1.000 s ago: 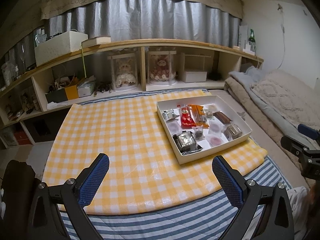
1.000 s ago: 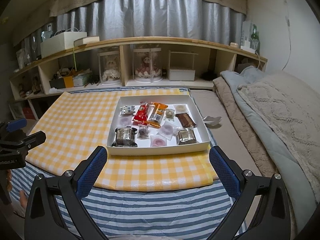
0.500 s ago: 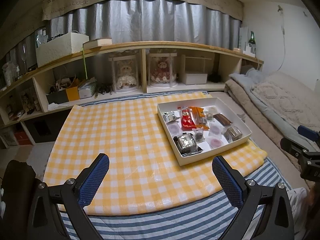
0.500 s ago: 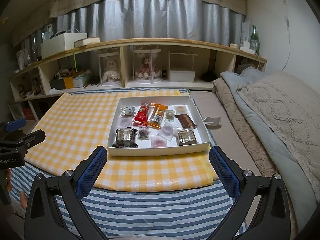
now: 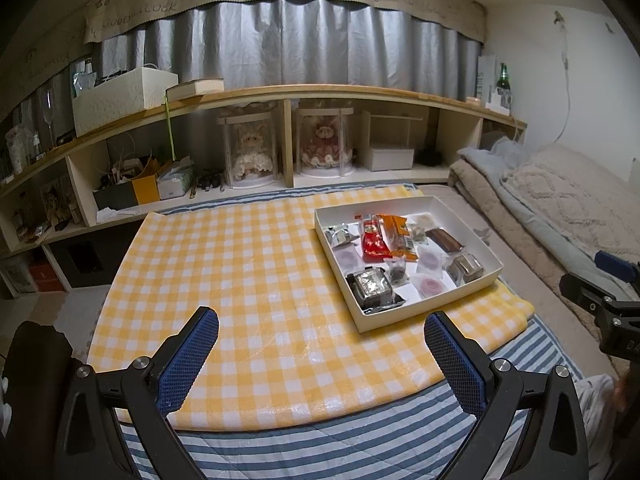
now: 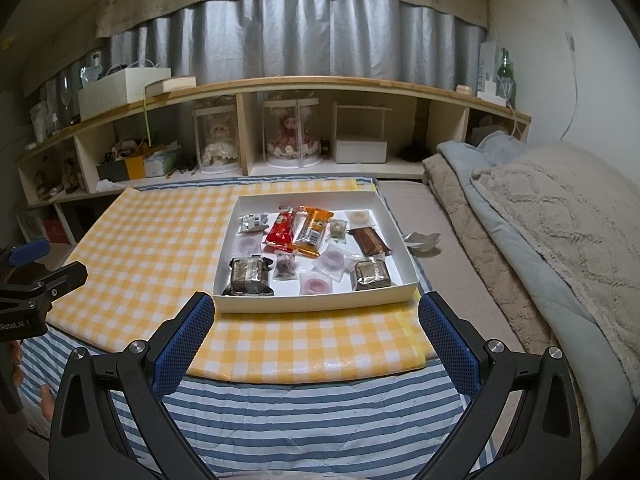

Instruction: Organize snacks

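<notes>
A white cardboard tray [image 5: 484, 282] [image 6: 316, 303] sits on the right part of a yellow checked cloth [image 5: 224, 272] [image 6: 152, 240]. It holds several wrapped snacks: a red packet [image 5: 374, 242] [image 6: 282, 230], an orange packet [image 5: 396, 232] [image 6: 314, 230], a brown bar [image 5: 444, 239] [image 6: 370, 240], foil-wrapped cakes [image 5: 370, 286] [image 6: 248, 272] and clear pouches. My left gripper [image 5: 320, 346] is open and empty, low over the cloth's near edge, left of the tray. My right gripper [image 6: 316, 330] is open and empty just in front of the tray.
A long wooden shelf [image 5: 280, 96] [image 6: 320, 84] runs along the back with boxes and two cased dolls [image 5: 250, 152] [image 6: 292, 132]. Folded blankets [image 5: 560, 200] [image 6: 552, 220] lie on the right. A striped quilt [image 6: 304, 412] lies under the cloth.
Both grippers stay open and nearly still. The right wrist view has shifted slightly closer to the tray.
</notes>
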Demonstrator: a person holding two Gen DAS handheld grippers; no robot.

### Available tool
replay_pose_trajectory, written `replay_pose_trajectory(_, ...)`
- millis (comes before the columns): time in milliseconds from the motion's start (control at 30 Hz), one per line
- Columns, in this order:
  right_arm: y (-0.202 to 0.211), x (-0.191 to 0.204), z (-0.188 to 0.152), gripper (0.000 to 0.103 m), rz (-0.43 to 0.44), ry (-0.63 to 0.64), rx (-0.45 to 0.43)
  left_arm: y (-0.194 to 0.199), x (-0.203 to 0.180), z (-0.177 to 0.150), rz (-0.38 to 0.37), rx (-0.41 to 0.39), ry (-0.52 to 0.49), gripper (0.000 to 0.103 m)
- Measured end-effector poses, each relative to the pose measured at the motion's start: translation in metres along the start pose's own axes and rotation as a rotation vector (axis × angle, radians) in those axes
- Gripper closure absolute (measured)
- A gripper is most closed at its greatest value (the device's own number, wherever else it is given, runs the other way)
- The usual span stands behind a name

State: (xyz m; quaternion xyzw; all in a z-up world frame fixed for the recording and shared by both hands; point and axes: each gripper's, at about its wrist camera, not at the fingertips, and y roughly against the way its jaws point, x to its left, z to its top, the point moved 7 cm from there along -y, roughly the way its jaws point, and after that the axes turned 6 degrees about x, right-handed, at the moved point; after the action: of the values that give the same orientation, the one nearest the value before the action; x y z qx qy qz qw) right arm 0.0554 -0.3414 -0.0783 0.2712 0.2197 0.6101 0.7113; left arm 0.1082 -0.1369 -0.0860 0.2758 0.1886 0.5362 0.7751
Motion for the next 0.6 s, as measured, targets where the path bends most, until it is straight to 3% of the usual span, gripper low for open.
replay_pose_trajectory(600,-0.0001,0.0010,-0.0005,0.000,-0.002,0.002,-0.005,0.0003,-0.0007,-0.0004,0.001,-0.002,0.001,0.000)
